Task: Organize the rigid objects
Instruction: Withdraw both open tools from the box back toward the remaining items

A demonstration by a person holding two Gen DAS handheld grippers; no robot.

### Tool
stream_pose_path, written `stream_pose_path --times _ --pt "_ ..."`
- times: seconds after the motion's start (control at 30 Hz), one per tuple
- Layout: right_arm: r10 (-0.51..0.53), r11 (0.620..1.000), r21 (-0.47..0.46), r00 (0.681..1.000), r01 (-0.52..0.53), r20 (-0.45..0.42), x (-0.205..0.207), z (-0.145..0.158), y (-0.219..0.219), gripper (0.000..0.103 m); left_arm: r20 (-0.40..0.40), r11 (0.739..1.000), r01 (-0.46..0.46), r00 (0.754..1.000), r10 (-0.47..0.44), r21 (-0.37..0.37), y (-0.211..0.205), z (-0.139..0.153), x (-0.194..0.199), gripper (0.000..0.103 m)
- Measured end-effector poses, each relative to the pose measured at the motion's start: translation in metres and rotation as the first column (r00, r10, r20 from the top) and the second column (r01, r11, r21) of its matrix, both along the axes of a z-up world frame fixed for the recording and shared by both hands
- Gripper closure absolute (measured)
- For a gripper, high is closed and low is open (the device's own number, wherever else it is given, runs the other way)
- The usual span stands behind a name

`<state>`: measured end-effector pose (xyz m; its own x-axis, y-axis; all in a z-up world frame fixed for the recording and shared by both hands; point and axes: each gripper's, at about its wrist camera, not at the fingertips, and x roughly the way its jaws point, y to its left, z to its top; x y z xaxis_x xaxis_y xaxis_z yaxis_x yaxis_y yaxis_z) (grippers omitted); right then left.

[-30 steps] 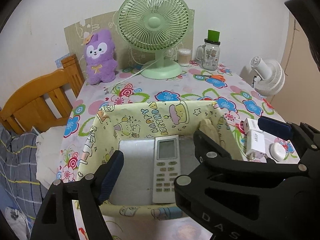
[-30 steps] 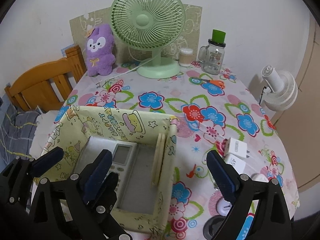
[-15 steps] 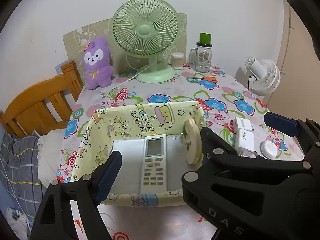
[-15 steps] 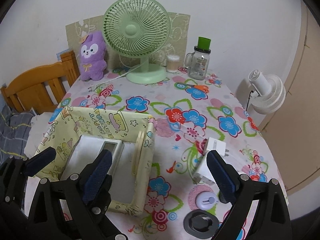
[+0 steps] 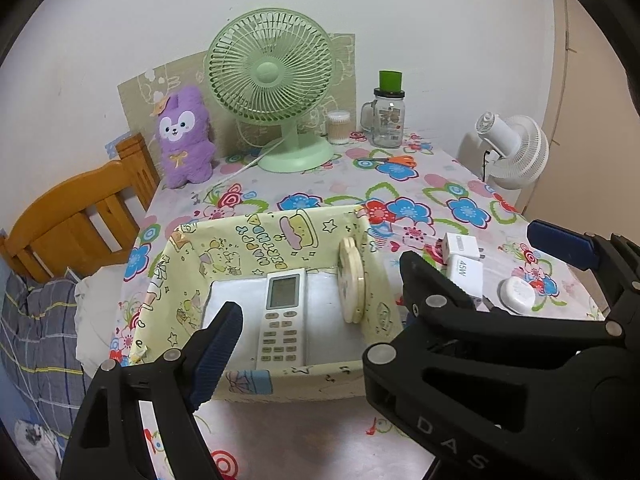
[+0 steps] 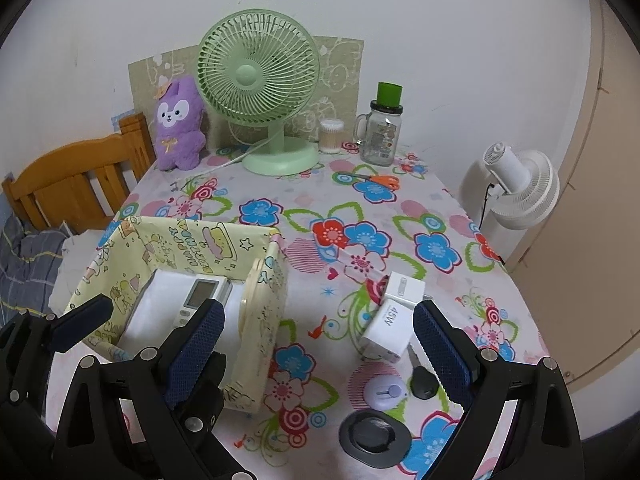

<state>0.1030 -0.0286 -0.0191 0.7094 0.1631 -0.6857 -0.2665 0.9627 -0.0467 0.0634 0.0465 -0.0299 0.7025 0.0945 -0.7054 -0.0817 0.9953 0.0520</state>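
A yellow cartoon-print box stands on the flowered tablecloth. In it lie a white remote control and a round beige disc leaning on its right wall. My left gripper hovers open over the box's near side, nothing between its fingers. Right of it my right gripper is open above bare cloth. Two white chargers, a black key, a lavender round piece and a dark oval piece lie right of the box.
At the back stand a green fan, a purple plush, a glass jar and orange scissors. A white fan stands off the table's right edge. A wooden bed frame is on the left.
Both grippers have drawn back and slightly up from the box, so it looks farther off. The key and the round pieces have come into the right wrist view.
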Motion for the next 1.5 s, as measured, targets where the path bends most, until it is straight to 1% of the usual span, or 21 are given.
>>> stream_pose_path --times 0.4,0.67,0.87,1.2,1.33,1.5 --pt "-0.016 1.000 0.011 1.000 0.016 0.007 -0.009 0.001 -0.024 0.006 0.006 1.000 0.029 1.000 -0.029 0.001 -0.025 0.000 -0.006 0.016" --pt "-0.028 0.999 0.017 1.000 0.028 0.009 -0.013 0.000 -0.048 0.006 0.014 0.999 0.047 0.999 -0.047 0.002 -0.044 0.001 -0.010 0.015" --pt "-0.039 0.999 0.005 0.999 0.039 0.023 -0.018 -0.001 -0.060 0.006 0.018 0.998 0.056 0.998 -0.056 0.008 -0.058 -0.002 -0.010 0.015" --pt "-0.052 0.999 0.005 0.998 0.052 0.019 -0.020 -0.009 -0.080 0.006 0.016 0.998 0.068 0.998 -0.069 0.009 -0.077 -0.010 -0.011 0.015" --pt "-0.061 0.998 0.004 0.998 0.061 0.033 -0.023 -0.010 -0.088 0.006 0.022 0.997 0.073 0.997 -0.073 0.011 -0.084 -0.013 -0.012 0.015" --pt "-0.067 0.998 -0.004 0.998 0.067 0.013 -0.020 -0.016 -0.095 0.006 0.015 0.997 0.081 0.997 -0.081 0.008 -0.091 -0.018 -0.011 0.015"
